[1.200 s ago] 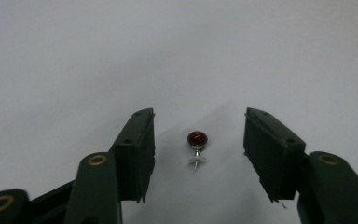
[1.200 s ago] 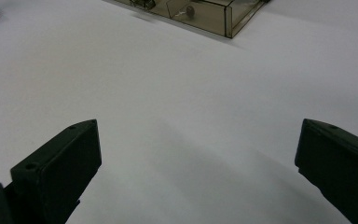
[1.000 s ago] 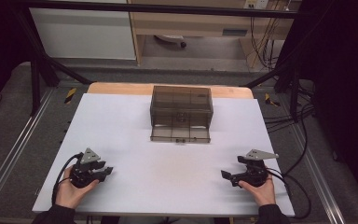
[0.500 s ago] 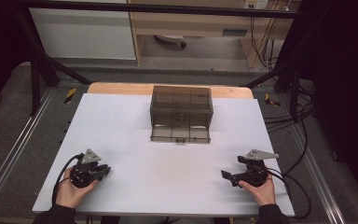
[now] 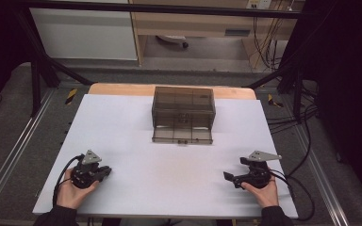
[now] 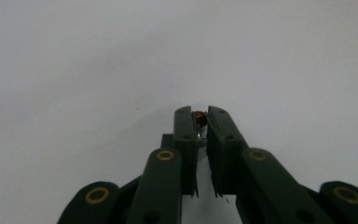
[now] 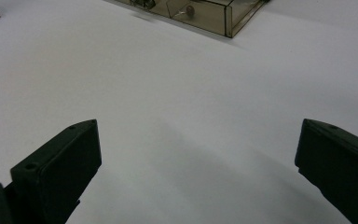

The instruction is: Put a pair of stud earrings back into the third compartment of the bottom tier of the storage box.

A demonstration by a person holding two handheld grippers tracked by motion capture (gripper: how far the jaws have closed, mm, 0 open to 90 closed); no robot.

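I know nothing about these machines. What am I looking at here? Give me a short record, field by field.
Table: white top, a person's hands at the near edge
Box: smoky see-through drawer box at the far middle, bottom drawer pulled out
Left claw: closed on a tiny reddish thing, too small to identify
Right claw: wide open, holding nothing, aimed towards the box
Left hand: resting on the table

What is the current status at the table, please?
Left gripper shut on a small red object. Right gripper open, empty. Drawer box at far centre, bottom drawer pulled out. Nothing between.
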